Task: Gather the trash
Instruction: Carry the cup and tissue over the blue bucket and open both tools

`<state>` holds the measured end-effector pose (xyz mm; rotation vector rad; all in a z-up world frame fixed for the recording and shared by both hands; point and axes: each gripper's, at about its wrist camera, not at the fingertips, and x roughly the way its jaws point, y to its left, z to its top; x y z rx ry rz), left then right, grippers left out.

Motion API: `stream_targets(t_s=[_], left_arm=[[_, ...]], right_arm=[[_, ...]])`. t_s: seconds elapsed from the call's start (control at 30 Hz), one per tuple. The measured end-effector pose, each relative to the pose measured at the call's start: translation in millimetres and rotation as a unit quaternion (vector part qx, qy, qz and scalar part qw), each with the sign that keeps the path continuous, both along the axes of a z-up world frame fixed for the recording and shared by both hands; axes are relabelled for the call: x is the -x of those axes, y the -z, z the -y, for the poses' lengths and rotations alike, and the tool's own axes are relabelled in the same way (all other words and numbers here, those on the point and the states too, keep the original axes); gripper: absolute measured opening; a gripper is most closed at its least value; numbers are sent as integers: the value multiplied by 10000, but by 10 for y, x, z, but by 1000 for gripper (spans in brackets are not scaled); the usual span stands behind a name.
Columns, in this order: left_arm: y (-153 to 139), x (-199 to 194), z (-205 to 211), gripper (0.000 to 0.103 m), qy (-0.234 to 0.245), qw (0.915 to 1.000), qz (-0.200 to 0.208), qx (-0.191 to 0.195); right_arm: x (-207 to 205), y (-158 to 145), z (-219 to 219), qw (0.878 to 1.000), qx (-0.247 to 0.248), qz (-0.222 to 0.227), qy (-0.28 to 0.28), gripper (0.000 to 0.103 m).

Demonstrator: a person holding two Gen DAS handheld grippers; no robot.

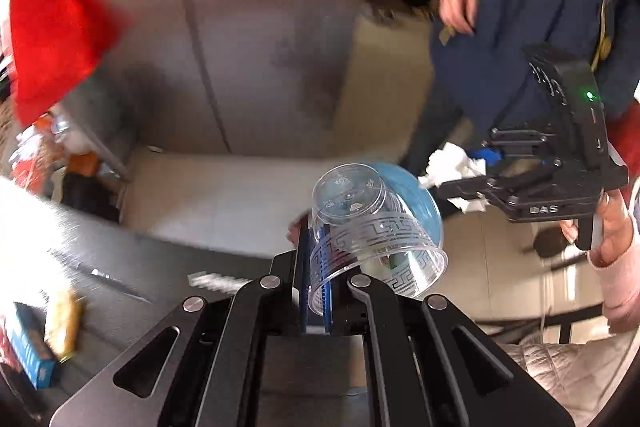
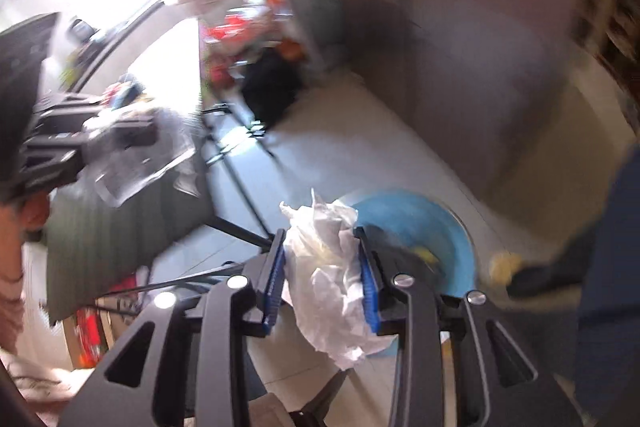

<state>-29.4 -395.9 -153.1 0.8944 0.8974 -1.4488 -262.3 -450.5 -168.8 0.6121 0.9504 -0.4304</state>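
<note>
My left gripper (image 1: 316, 251) is shut on the wall of a clear plastic cup (image 1: 372, 227) with a printed band, which tilts bottom-up over a round blue bin (image 1: 420, 195) on the floor. To its right my right gripper (image 1: 468, 167) holds a crumpled white tissue (image 1: 452, 163). In the right wrist view the right gripper (image 2: 320, 239) is shut on that tissue (image 2: 328, 279), with the blue bin (image 2: 424, 227) just beyond its fingertips. The left gripper (image 2: 92, 143) and the cup (image 2: 136, 155) appear blurred at the left.
A person in a dark blue jacket (image 1: 540, 7) stands close behind the bin, one hand (image 1: 460, 3) hanging. A red cloth (image 1: 52, 27) hangs at upper left. A grey cabinet (image 1: 260, 47) backs the pale floor. Cluttered packets (image 1: 44, 327) lie on a dark table at lower left.
</note>
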Motion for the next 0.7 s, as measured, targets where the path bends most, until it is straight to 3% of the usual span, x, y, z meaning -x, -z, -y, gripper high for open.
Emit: stream_targets(t_s=[0.2,0.3,0.37,0.43,0.47,0.5,0.57,0.63,0.7], left_arm=[[623,615,567,5,6,9926,171,-1205],[874,770,745,5,24,9875,319,-1544],[1085,790,858,5,-69,9810,500,-1874],[1281,872,958,5,-151,9752,576,-2134],[1342,890,1007,7,-184,9729,628,-2217],[1406,909,1066,9,-211,9710,677,-2284],[1525,1013,1130,41,-275,9663,773,-2441],[1569,1054,1157,49,-305,9654,780,-2471],[1552,1067,1193,49,-281,9666,693,-2451]], right_arm=[[399,787,209,9956,-596,-182,694,34],[379,1168,289,9924,-863,-277,832,34],[369,1369,318,9901,-1058,-334,861,50],[378,1519,307,9877,-1213,-327,930,83],[397,1580,313,9860,-1313,-293,982,91],[429,1625,321,9835,-1438,-255,1063,100],[513,1685,346,9801,-1606,-188,1147,100],[585,1674,325,9800,-1578,-218,1193,100],[659,1639,323,9789,-1589,-222,1266,100]])
